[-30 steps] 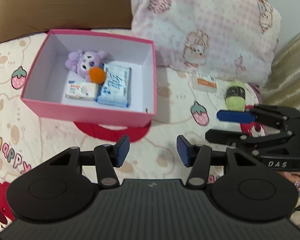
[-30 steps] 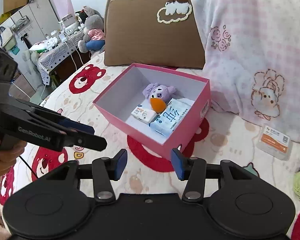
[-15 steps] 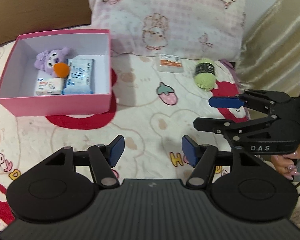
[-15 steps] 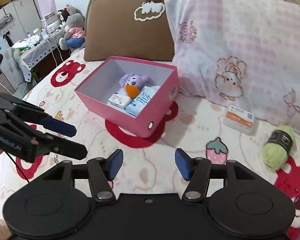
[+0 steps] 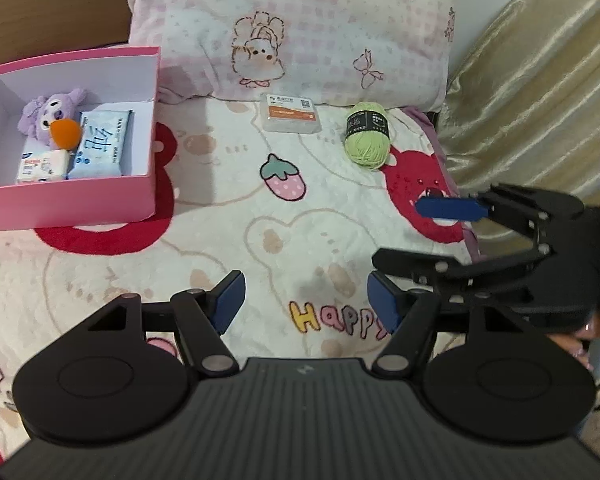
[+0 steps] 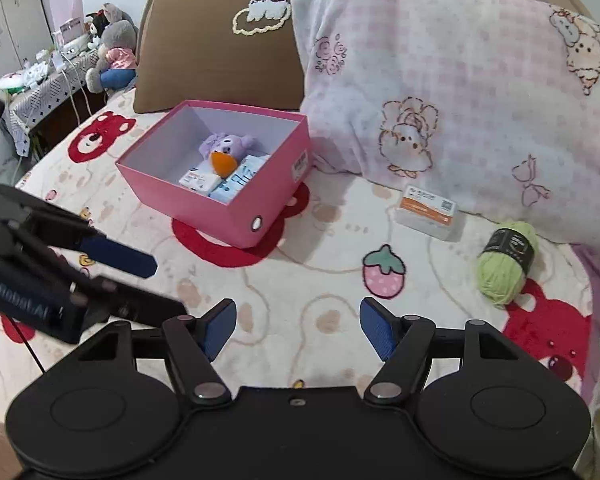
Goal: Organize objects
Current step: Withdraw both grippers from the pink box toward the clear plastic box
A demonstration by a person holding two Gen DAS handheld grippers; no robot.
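Note:
A pink box (image 5: 67, 204) (image 6: 203, 204) on the bed holds a purple plush toy (image 5: 49, 110), a blue tissue pack (image 5: 101, 144) and a small white pack (image 5: 43, 166). To its right, by the pillow, lie a clear case with an orange label (image 5: 291, 114) (image 6: 428, 212) and a green yarn ball (image 5: 366, 142) (image 6: 504, 268). My left gripper (image 5: 306, 300) hovers over the bedspread with its jaws opening and nothing between them. My right gripper (image 6: 297, 328) does the same just to the right of it, short of the yarn.
A pink checked pillow (image 6: 460, 80) and a brown pillow (image 6: 219, 48) line the back of the bed. A gold curtain (image 5: 540, 100) hangs at the right edge. A cluttered side table with soft toys (image 6: 107, 52) stands beyond the bed's left side.
Both grippers have swung to the right, away from the pink box and toward the labelled case and the yarn. Both pairs of jaws stand wider apart than before.

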